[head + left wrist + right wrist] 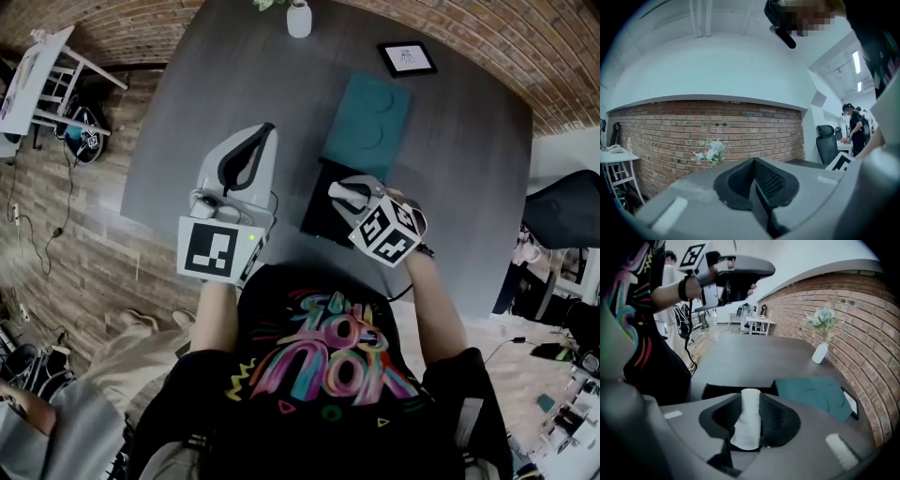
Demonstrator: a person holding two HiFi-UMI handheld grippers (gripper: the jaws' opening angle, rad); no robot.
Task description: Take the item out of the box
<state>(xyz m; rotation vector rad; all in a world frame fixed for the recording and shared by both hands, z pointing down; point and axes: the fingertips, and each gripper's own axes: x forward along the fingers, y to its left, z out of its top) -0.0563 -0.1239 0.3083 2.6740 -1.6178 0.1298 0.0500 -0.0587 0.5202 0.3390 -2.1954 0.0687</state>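
**Right gripper clenched on white item over the open box**

The right gripper (751, 398) is clenched on a white item (748, 423), a soft, roll-shaped piece that may be rolled cloth or foam; the view is too coarse to say which. Its 2 ribbed pads (774, 420) press on the item from either side, and the item's rounded end sticks out just past the jaw tips. Directly ahead of and below those tips lies the open black box (719, 391) on the dark tabletop (187, 112). In the head view the right gripper sits over the box's near end, but neither view shows whether the item is fully clear of the box's walls.

Ahead and to the right of the right gripper, the teal lid (815, 397) lies flat on the tabletop, touching the box's far end. Beyond the lid stands a small framed picture (406, 58), and farther ahead a white vase (819, 353) with flowers (824, 318), near the brick wall (862, 310).

The left gripper (753, 161) is clenched with nothing in it: its 2 jaws meet, with no gap and no object between them. It is held up off the tabletop, to the left of the right gripper and well apart from the box, pointing toward the brick wall.
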